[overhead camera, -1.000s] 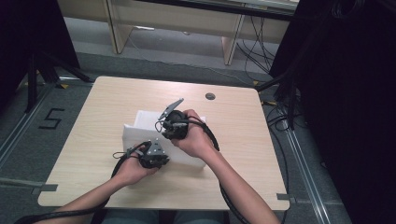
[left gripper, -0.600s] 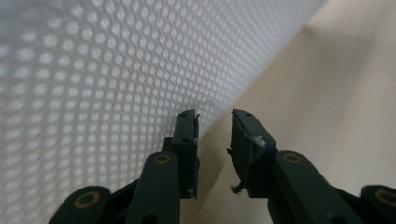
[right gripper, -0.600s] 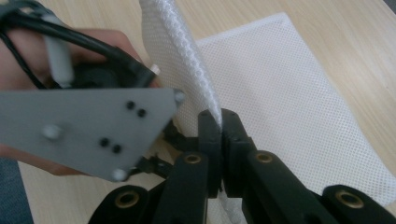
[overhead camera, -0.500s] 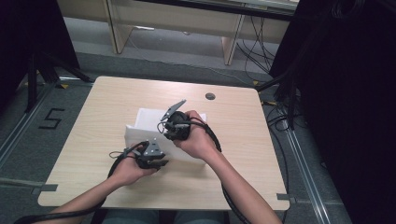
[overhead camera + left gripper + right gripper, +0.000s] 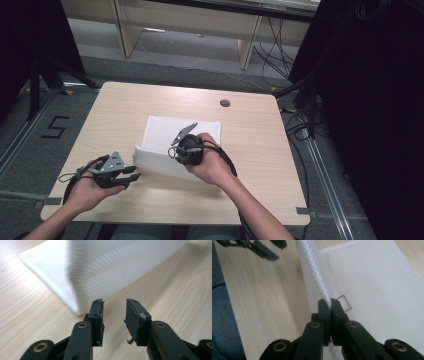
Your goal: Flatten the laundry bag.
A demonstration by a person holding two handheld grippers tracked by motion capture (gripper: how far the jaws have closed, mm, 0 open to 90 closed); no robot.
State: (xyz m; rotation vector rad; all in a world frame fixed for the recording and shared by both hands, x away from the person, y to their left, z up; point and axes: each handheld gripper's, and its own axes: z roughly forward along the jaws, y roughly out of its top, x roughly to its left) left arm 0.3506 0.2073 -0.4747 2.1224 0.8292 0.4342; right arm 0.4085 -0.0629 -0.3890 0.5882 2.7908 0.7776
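Pinching a raised fold of the white cloth [image 5: 372, 290], the right gripper [image 5: 329, 305] has its jaws pressed together on the fabric, which stands up in a ridge from between them; in the high view the right gripper [image 5: 186, 150] sits over the cloth [image 5: 165, 132] near the middle of the table [image 5: 125, 105], with the cloth's near edge lifted; the left gripper [image 5: 131, 175] lies well off the cloth toward the table's near left corner, held level in the left hand [image 5: 87, 187]; its jaws have just been opening and now stand apart with nothing between them, the left gripper [image 5: 113, 312] pointing at the cloth [image 5: 112, 265] just ahead without touching it.
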